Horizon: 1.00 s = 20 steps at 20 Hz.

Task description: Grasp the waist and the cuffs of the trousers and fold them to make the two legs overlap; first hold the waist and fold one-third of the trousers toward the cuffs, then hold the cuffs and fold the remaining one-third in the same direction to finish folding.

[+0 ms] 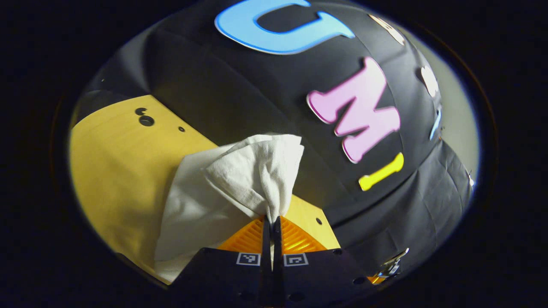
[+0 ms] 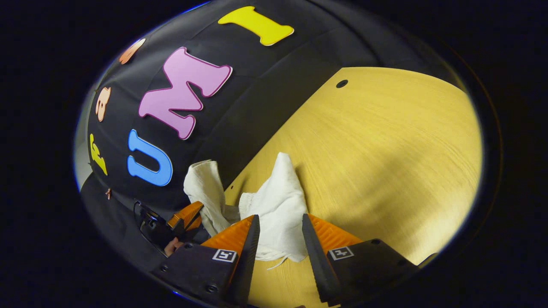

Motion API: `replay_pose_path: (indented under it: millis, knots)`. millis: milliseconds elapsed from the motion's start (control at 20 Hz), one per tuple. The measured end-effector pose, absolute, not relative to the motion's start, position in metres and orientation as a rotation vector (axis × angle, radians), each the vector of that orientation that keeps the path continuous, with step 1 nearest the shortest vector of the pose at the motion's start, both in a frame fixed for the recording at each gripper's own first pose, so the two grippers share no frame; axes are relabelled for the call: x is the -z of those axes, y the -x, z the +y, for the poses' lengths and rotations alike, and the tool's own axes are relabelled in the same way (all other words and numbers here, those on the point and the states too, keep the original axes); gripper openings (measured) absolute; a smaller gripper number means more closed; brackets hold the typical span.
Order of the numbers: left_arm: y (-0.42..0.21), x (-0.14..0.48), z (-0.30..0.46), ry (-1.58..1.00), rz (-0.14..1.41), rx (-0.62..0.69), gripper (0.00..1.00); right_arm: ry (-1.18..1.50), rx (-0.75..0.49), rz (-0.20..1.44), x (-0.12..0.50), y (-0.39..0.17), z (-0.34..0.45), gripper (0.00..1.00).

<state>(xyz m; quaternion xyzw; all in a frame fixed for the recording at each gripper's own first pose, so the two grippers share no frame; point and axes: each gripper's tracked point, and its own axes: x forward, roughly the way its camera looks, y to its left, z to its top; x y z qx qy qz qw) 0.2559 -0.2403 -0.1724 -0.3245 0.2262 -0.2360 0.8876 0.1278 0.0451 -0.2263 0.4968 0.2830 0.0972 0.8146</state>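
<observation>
Right ahead of your left hand-held gripper (image 1: pixel 272 222) in the left gripper view, the white trousers (image 1: pixel 222 188) bunch up out of the fingers, which are pinched together on a fold of the cloth. The rest hangs down to that gripper's left and lands on the yellow table (image 1: pixel 115 171). Can't tell if it's waist or cuff you've got there, the fabric's too crumpled. Going by this, I'd say you're early on: nothing looks laid flat or folded in thirds yet, so getting the legs overlapped and doing both folds is still ahead of you.

Over in the right gripper view, your right hand-held gripper (image 2: pixel 280 226) has its fingers well apart, with a lump of trousers (image 2: pixel 276 214) sitting between them. I can't tell whether either finger touches it, but they're not clamped. Off to its left is your left hand-held gripper (image 2: pixel 188 216), holding another bit of the cloth up off the table (image 2: pixel 385 162).
</observation>
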Motion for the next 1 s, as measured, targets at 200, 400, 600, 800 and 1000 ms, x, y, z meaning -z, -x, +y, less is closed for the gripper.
replay_pose_path:
  millis: [200, 400, 600, 800, 1000]
  knots:
    - [-0.217, 0.204, -0.277, 0.559, 0.544, 0.565, 0.05, -1.072, -0.178, 0.608, 0.236, -0.123, 0.025, 0.63]
    - [-0.181, 0.231, -0.293, 0.48, 0.621, 0.608, 0.06, -1.078, -0.181, 0.618, 0.238, -0.121, 0.023, 0.63]
    - [-0.152, 0.259, -0.305, 0.28, 0.649, 0.656, 0.05, -1.076, -0.179, 0.631, 0.242, -0.123, 0.024, 0.63]
    - [-0.132, 0.282, -0.312, -0.004, 0.617, 0.647, 0.05, -1.059, -0.168, 0.646, 0.247, -0.124, 0.021, 0.63]
    - [-0.13, 0.296, -0.318, -0.349, 0.515, 0.639, 0.06, -1.031, -0.169, 0.67, 0.246, -0.121, 0.021, 0.63]
